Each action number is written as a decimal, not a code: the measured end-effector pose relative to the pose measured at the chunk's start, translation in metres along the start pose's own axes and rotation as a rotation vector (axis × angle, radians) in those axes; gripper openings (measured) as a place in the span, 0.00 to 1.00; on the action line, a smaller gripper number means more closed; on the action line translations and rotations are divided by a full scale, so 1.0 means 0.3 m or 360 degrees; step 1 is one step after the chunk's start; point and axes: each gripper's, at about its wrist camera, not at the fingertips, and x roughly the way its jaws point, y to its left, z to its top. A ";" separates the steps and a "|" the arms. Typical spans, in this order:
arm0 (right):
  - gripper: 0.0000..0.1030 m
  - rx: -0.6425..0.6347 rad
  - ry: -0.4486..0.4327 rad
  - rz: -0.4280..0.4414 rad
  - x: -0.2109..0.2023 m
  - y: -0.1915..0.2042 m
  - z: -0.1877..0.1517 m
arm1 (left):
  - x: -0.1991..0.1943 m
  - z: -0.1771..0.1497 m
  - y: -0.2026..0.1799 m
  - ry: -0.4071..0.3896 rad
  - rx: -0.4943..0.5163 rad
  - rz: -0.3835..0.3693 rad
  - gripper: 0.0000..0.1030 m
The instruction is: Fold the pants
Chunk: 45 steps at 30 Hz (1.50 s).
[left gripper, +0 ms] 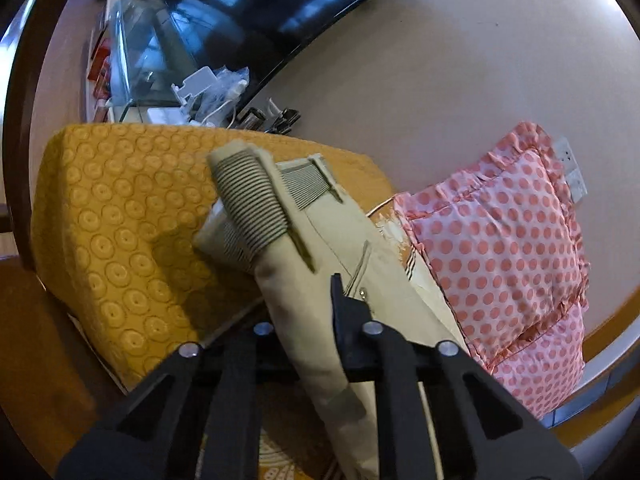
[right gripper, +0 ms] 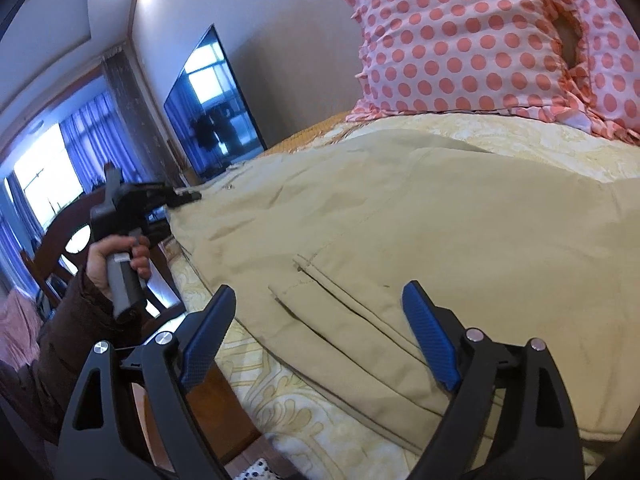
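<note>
Beige pants (right gripper: 400, 216) lie spread on a bed. In the left wrist view the pants (left gripper: 304, 280) show their striped waistband lining turned up. My left gripper (left gripper: 320, 304) is shut on the pants' fabric near the waist; it also shows in the right wrist view (right gripper: 188, 196), held by a hand at the pants' far left edge. My right gripper (right gripper: 320, 320) is open, its blue pads (right gripper: 430, 332) on either side of a back pocket seam, just above the cloth.
A pink polka-dot pillow (right gripper: 460, 36) lies at the bed's head, also in the left wrist view (left gripper: 500, 240). A mustard bedspread (left gripper: 120, 220) covers the far side. A television (right gripper: 212, 108) hangs on the wall. A pale patterned sheet (right gripper: 288, 408) reaches the bed edge.
</note>
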 end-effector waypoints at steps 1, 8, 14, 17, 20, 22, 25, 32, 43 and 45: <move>0.85 0.0018 -0.0032 0.0003 -0.021 -0.006 0.001 | -0.013 0.001 -0.023 -0.0018 0.0062 0.0010 0.07; 0.85 0.0172 -0.0362 -0.0061 -0.278 -0.120 0.010 | -0.114 -0.075 -0.466 -0.0078 0.0681 -0.0185 0.06; 0.85 0.0402 -0.0622 -0.0375 -0.535 -0.291 -0.040 | -0.151 -0.453 -0.929 0.0081 0.1268 -0.0658 0.07; 0.85 0.0530 -0.0674 -0.0497 -0.619 -0.365 -0.079 | -0.101 -0.696 -1.023 0.0311 0.1459 -0.0783 0.07; 0.86 0.0631 -0.0705 -0.0620 -0.694 -0.428 -0.130 | -0.015 -0.946 -1.019 0.0605 0.1654 -0.0786 0.07; 0.86 0.0665 -0.0707 -0.0660 -0.713 -0.455 -0.148 | 0.041 -1.070 -0.982 0.0804 0.1728 -0.0739 0.07; 0.87 0.0734 -0.0724 -0.0677 -0.737 -0.497 -0.165 | 0.027 -1.103 -0.959 0.0755 0.1787 -0.0721 0.07; 0.87 0.0742 -0.0738 -0.0654 -0.728 -0.507 -0.144 | -0.045 -1.130 -1.005 0.0734 0.1770 -0.0783 0.07; 0.87 0.0485 -0.0717 -0.0427 -0.707 -0.391 -0.020 | -0.152 -1.091 -0.918 0.0739 0.1709 -0.0979 0.73; 0.89 0.0433 -0.0640 -0.0249 -0.646 -0.373 0.021 | -0.156 -1.007 -0.884 0.0646 0.1638 -0.0907 0.77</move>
